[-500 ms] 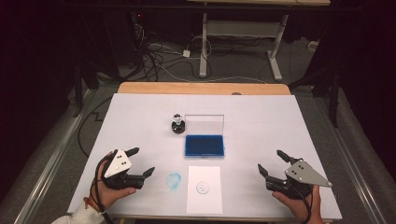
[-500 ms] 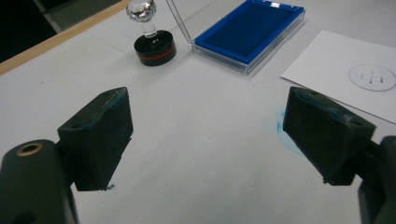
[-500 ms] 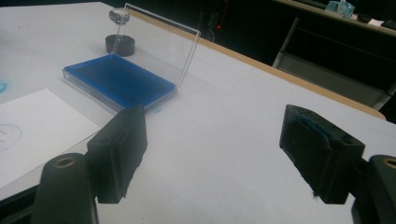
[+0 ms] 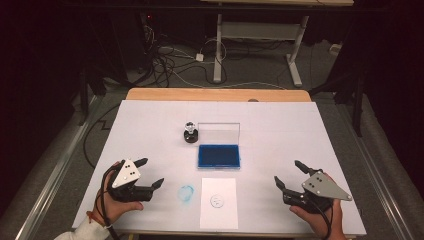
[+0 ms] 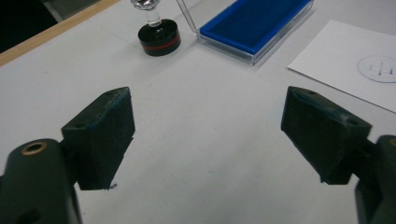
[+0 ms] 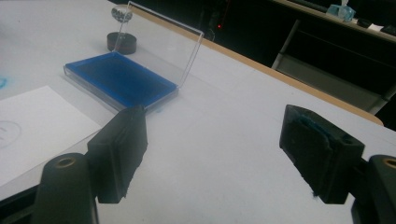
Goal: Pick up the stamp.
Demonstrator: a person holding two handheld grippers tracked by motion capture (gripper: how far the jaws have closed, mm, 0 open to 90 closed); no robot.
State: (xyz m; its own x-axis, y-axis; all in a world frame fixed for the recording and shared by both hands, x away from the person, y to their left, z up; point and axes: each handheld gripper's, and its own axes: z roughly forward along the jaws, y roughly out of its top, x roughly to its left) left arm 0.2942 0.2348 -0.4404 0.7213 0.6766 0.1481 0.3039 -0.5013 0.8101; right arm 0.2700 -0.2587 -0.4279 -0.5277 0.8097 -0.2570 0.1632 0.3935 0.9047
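Near edge of white table [image 4: 280,125]: left gripper [image 4: 149,174] held in the person's left hand, jaws spread wide, nothing between them, resting low over bare tabletop. Right gripper [image 4: 289,174] at the opposite near corner, jaws likewise spread and empty. The two are well apart.

Between them, near the front edge: white paper sheet [image 4: 218,202] lying flat, a small round stamped mark [image 4: 217,200] on it. Just left of the sheet, a blue smudge [image 4: 186,193] on the table.

Beyond the sheet, mid-table: blue ink pad [image 4: 218,156] in a clear case, lid [image 4: 218,131] standing upright at its far side. Just beside the lid's left edge, stamp [image 4: 190,132] standing upright, black round base, clear knob on top. Neither gripper touches it
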